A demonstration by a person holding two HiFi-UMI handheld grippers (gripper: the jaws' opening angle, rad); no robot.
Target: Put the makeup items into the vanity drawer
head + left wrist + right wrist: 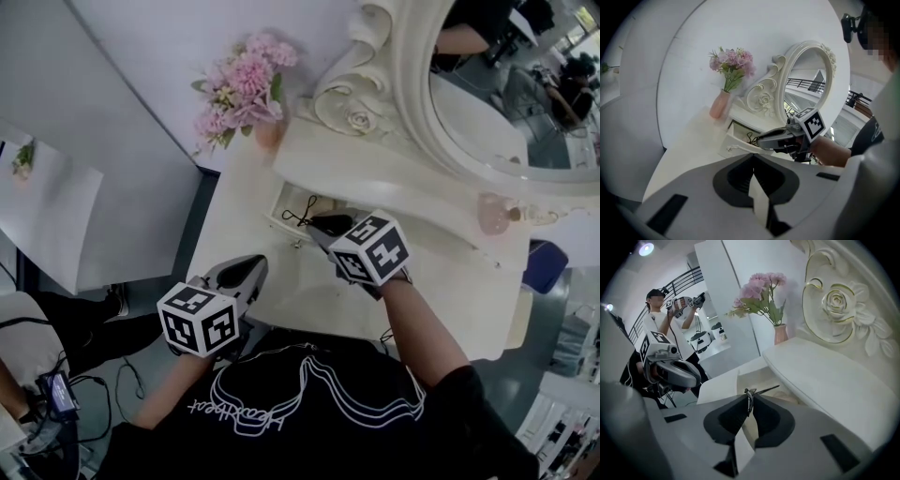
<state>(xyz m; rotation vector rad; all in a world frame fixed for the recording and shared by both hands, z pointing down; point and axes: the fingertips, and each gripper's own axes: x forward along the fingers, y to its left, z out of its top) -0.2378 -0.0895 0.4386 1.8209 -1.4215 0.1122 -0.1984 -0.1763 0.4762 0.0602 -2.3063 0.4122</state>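
Note:
The white vanity drawer (284,200) stands pulled out under the mirror shelf. My right gripper (321,226) hangs over its front right part, jaws shut on a thin dark wiry makeup tool (749,396); the tool's slim stem pokes out past the tips towards the drawer (754,376). In the head view the tool's dark loops (302,214) show inside the drawer. My left gripper (253,267) is lower and to the left, over the table's front edge, jaws together with nothing in them (753,158). From the left gripper view, the right gripper (765,138) reaches over the drawer (735,142).
A pink vase of pink flowers (246,86) stands at the back left of the vanity table (239,220). The oval carved mirror (487,103) rises behind the shelf, which carries a pink perfume bottle (494,214). Another person (658,319) holding grippers stands far off.

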